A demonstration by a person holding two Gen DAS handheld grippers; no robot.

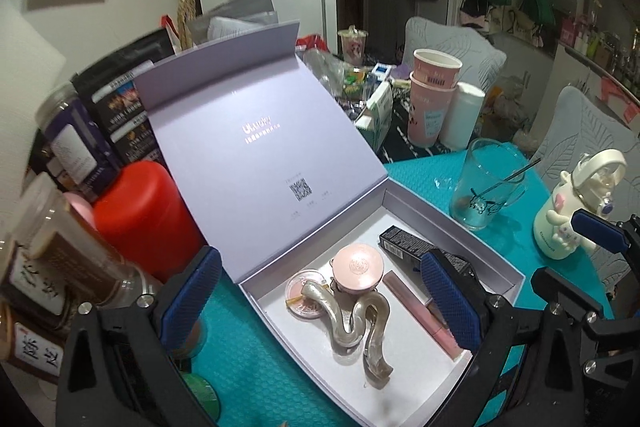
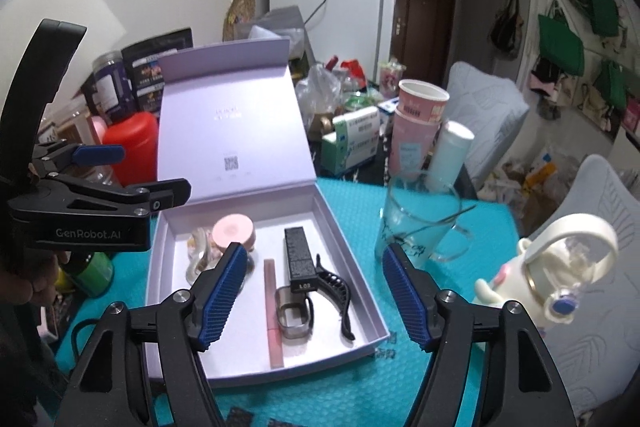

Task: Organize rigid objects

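The left hand-held gripper (image 1: 320, 301) hung above the near end of the open lavender box (image 1: 454, 227), its blue pads spread wide with nothing between them. Below it in the box lay a wavy pearl hair clip (image 1: 362, 327), with a round pink compact (image 1: 359, 267) and a small blush pan (image 1: 306, 291) just beyond it, and a pink lip-gloss tube (image 1: 418, 311) toward its right finger. A black carton (image 1: 404, 241) lay farther in, partly hidden by that finger.

The right hand-held gripper (image 2: 314, 297) was held over the same box (image 2: 352, 259), its pads apart and empty. Between its fingers showed the lip-gloss tube (image 2: 274, 311), the black carton (image 2: 299, 259), a taupe rectangular clip (image 2: 295, 317) and a black claw clip (image 2: 338, 301).

The raised lid (image 1: 240, 135) stood beyond both grippers. Left of the left gripper a red canister (image 1: 146, 219) and labelled jars (image 1: 44, 259) crowded the box's side. Right of the right gripper, on the teal surface (image 2: 348, 379), stood a glass mug (image 2: 416, 227) holding a stirrer and a white character bottle (image 2: 552, 275); stacked pink paper cups (image 2: 416, 123) stood farther back.
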